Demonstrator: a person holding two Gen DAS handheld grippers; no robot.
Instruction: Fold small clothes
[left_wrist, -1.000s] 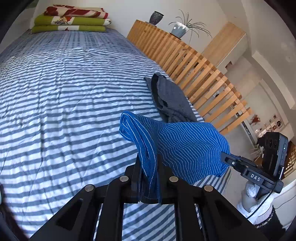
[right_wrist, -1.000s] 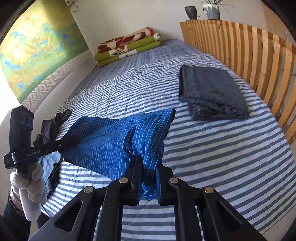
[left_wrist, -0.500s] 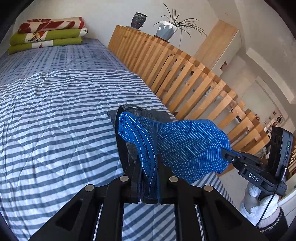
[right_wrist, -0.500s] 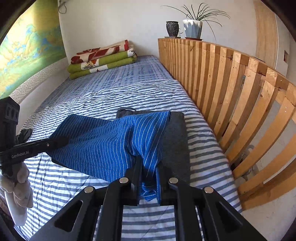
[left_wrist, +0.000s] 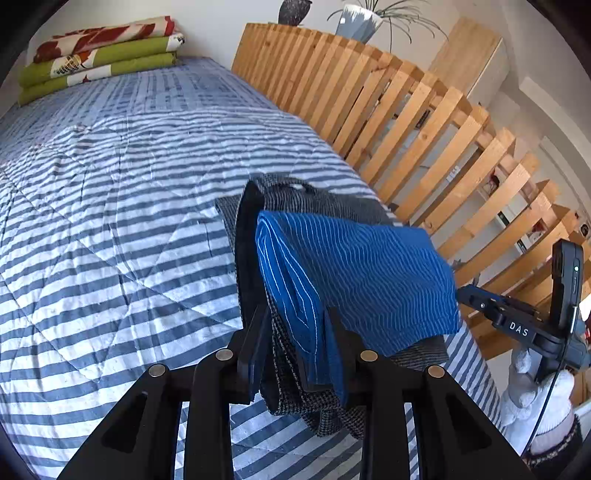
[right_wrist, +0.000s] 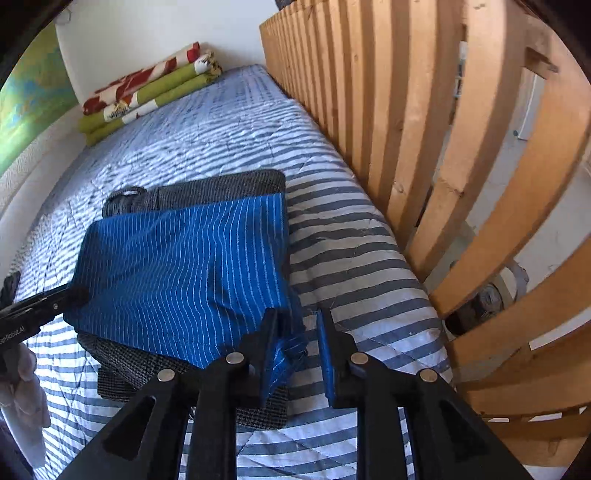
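Observation:
A folded blue pinstriped garment (left_wrist: 362, 280) (right_wrist: 184, 266) rests on top of a folded dark grey garment (left_wrist: 295, 188) (right_wrist: 207, 184) near the bed's right edge. My left gripper (left_wrist: 297, 332) stands open at the near left corner, with blue and grey cloth loose between its fingers. In the right wrist view it shows at the blue garment's left corner (right_wrist: 79, 293). My right gripper (right_wrist: 297, 332) is open at the near right corner. The blue hem lies against its left finger (right_wrist: 267, 332), and striped bedding shows in the gap.
A striped bed cover (left_wrist: 110, 184) stretches away to the left. A wooden slatted rail (right_wrist: 406, 129) runs close along the right side of the pile. Folded green and red blankets (left_wrist: 99, 48) lie at the far end. A gloved hand (left_wrist: 535, 398) holds the right gripper.
Both grippers carried the blue garment right and down onto the grey one. Both pairs of fingers have spread apart and let go of the cloth.

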